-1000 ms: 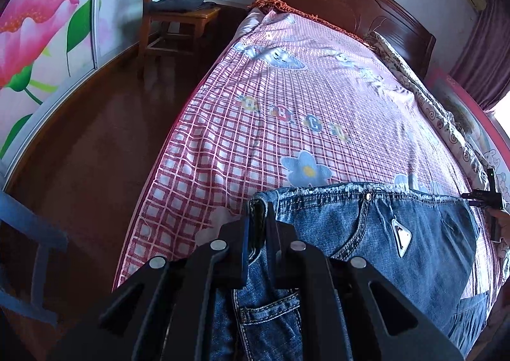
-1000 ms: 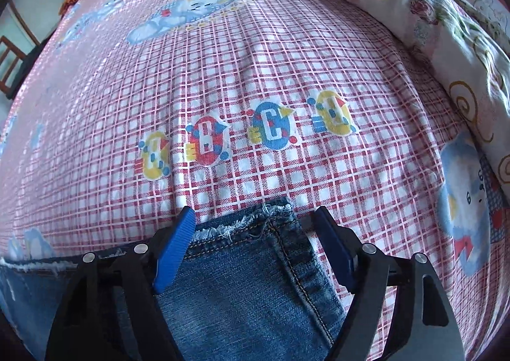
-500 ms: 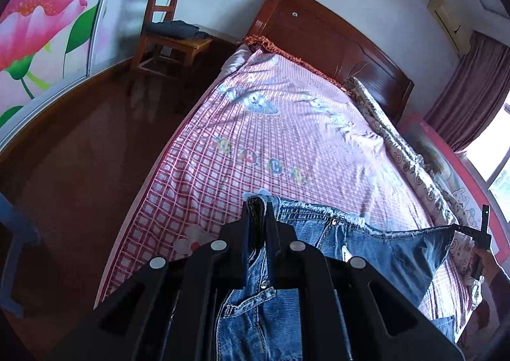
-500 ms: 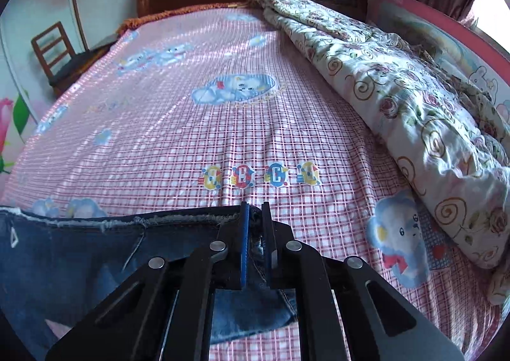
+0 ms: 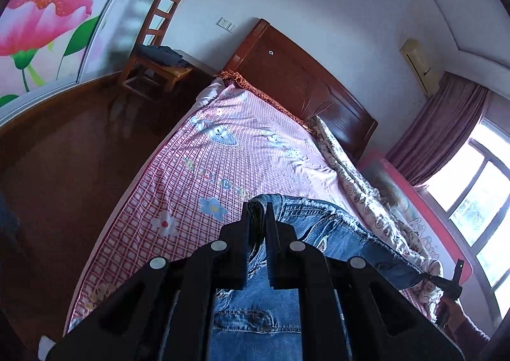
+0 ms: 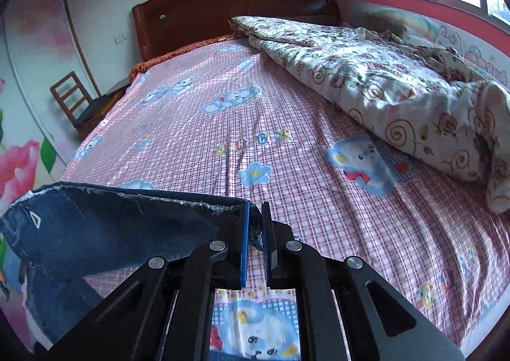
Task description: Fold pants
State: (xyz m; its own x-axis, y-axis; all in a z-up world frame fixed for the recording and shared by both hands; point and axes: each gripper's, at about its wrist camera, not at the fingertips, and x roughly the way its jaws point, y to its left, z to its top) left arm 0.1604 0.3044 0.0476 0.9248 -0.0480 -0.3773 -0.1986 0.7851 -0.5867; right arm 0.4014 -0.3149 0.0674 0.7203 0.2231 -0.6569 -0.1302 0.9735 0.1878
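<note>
Blue denim pants (image 5: 322, 233) hang stretched between both grippers above the pink checked bed (image 5: 204, 176). My left gripper (image 5: 257, 206) is shut on one corner of the frayed waistband, and the denim drops below its fingers. In the right wrist view my right gripper (image 6: 255, 211) is shut on the other waistband corner, with the pants (image 6: 105, 227) running off to the left. Far right in the left wrist view, the right gripper (image 5: 452, 281) shows small, with a hand behind it.
A flowered quilt (image 6: 398, 80) lies bunched along the bed's right side by a pink wall panel (image 6: 446, 17). A wooden headboard (image 5: 306, 87) ends the bed. A wooden chair (image 5: 156, 52) with dark clothes stands on the dark floor (image 5: 63, 163) to the left.
The right gripper closed on the waistband corner. Both grippers rose and drew back from the bed, lifting the pants off the sheet, and both views now take in more of the room.
</note>
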